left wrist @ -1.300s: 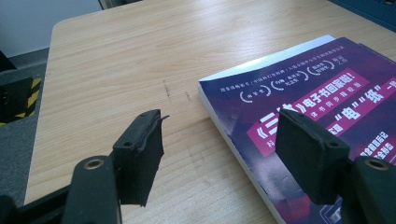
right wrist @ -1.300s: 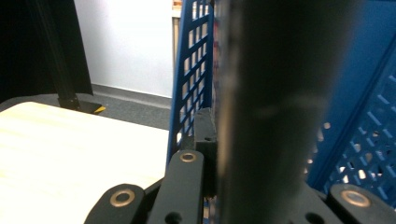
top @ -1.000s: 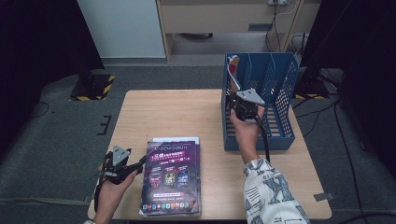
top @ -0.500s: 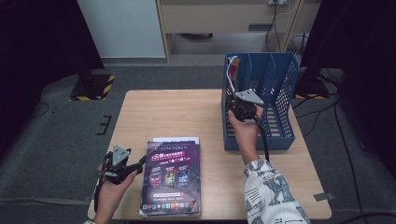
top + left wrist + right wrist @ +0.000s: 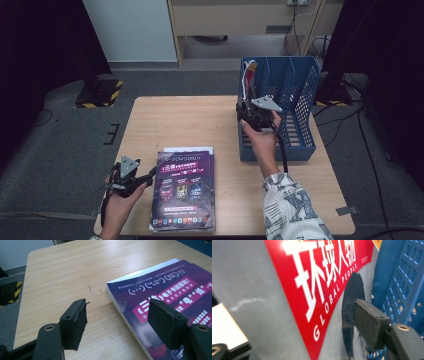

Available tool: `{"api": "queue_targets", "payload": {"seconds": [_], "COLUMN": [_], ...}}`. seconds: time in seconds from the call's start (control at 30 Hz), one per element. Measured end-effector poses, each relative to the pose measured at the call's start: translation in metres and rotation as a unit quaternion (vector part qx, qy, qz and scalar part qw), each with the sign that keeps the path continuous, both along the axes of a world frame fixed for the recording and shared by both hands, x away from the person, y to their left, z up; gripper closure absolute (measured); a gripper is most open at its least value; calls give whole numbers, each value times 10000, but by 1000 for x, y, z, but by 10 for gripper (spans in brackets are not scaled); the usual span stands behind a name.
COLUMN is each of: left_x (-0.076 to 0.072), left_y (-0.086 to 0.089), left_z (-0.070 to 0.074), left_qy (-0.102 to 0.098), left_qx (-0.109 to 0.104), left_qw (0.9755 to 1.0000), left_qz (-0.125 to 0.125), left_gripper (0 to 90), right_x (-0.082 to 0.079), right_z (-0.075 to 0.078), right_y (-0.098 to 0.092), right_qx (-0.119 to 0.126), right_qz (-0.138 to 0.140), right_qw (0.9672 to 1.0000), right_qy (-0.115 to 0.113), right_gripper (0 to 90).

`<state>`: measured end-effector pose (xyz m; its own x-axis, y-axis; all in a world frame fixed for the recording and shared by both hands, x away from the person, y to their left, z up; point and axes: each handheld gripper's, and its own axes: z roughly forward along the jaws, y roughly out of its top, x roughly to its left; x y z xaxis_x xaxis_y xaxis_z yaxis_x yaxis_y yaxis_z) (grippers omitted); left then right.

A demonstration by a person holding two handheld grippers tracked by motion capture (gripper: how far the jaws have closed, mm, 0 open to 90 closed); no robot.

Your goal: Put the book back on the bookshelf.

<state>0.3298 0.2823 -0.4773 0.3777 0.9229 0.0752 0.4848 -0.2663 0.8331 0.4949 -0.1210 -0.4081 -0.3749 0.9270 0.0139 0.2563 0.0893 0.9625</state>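
The right claw (image 5: 248, 107) has just been opening — a second ago it was pinched tight at the rack, now its jaws stand apart, and the hand itself hasn't shifted. Between those jaws stands the red-and-grey magazine with white "Global People" lettering (image 5: 312, 290), upright in the leftmost slot of the blue perforated plastic file rack (image 5: 295, 100); in the right gripper view the one black pad (image 5: 368, 326) I can see stands just off the cover, not pressing it. So the magazine rests in the rack on its own, leaning a little against the blue wall.

Down at the near left corner of the light wooden counter (image 5: 175, 125), the left claw (image 5: 150, 175) hasn't budged either. It's held low and level, jaws wide apart and empty — in the left gripper view one pad hangs over bare wood, the other over the edge of the purple glossy booklet with Chinese lettering (image 5: 184, 187). That booklet lies flat on top of a small stack at the counter's near edge, with a white sheet (image 5: 187, 149) peeking out at its far side. Rack and stack sit well apart.
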Motion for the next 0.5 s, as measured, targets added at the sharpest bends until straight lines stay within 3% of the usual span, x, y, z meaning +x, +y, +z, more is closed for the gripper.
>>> {"api": "queue_targets", "payload": {"seconds": [0.2,0.5], "left_x": [0,0], "left_y": [0,0], "left_z": [0,0], "left_qy": [3,3], "left_qx": [4,0], "left_qw": [10000,10000], "left_qz": [-1,0], "left_gripper": [314,313], "right_x": [-1,-1], "right_z": [-1,-2], "right_y": [2,5], "right_qx": [-41,-81], "right_qz": [66,104], "right_qw": [10000,9999], "right_qy": [28,63], "right_gripper": [253,220]}}
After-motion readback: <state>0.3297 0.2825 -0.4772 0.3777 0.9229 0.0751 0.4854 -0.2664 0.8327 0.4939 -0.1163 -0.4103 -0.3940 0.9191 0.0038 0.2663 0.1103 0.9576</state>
